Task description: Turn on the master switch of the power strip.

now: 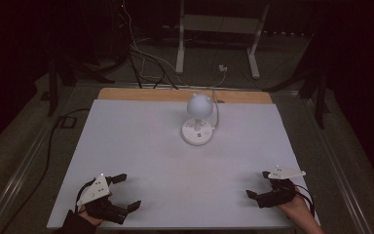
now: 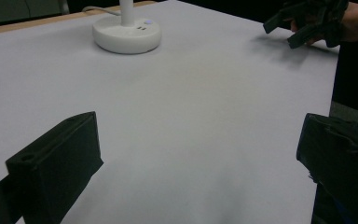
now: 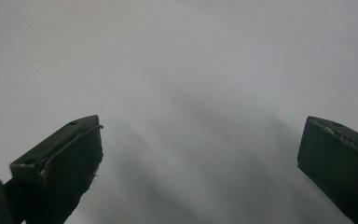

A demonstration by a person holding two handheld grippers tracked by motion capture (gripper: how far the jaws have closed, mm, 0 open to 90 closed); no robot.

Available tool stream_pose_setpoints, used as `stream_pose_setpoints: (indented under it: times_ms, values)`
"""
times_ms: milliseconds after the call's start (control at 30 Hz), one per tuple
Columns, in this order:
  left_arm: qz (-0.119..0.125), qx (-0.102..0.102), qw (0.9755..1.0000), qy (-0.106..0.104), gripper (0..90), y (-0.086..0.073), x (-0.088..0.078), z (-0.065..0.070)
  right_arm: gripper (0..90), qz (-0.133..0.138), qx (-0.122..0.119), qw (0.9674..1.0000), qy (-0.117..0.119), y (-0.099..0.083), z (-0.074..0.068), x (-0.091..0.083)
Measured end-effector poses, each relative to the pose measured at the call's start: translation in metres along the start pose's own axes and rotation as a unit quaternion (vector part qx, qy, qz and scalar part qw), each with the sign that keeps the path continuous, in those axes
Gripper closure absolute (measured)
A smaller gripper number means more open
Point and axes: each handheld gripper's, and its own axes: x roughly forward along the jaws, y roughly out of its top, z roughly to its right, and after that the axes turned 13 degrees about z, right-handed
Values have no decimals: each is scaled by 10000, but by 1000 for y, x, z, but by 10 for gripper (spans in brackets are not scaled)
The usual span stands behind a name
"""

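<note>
White covers the counter (image 1: 141, 146) all over, with a strip of wood along its far edge. My left claw (image 1: 125, 191) sits at the near left corner, just above the white top. It is wide open and holds nothing. In the left gripper view I see my left claw's two black jaws far apart with bare counter between them. The little white lamp (image 1: 197, 122) stands in the middle of the far part, well apart from both my claws. It has a round head on a thin neck and a flat round base with a cord going off behind it. My right claw (image 1: 256, 184) is at the near right corner. It is wide open too, and empty.
</note>
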Motion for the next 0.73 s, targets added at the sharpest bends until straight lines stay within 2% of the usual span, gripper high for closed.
stream_pose_setpoints:
  times_ms: [133,267,333,733]
  values:
    - [0,13,10000,-6,3,0,0,0,0,-64,-21,9999,-75,-7,4,-11]
    - [4,4,10000,3,3,0,0,0,0,58,-2,10000,-12,-12,7,-23]
    - [-10,0,10000,-1,3,0,0,0,0,44,8,10000,-62,-13,9,-26]
    - [-39,-18,10000,10,3,-1,1,-1,0,-91,-49,9999,-50,-14,7,-21]
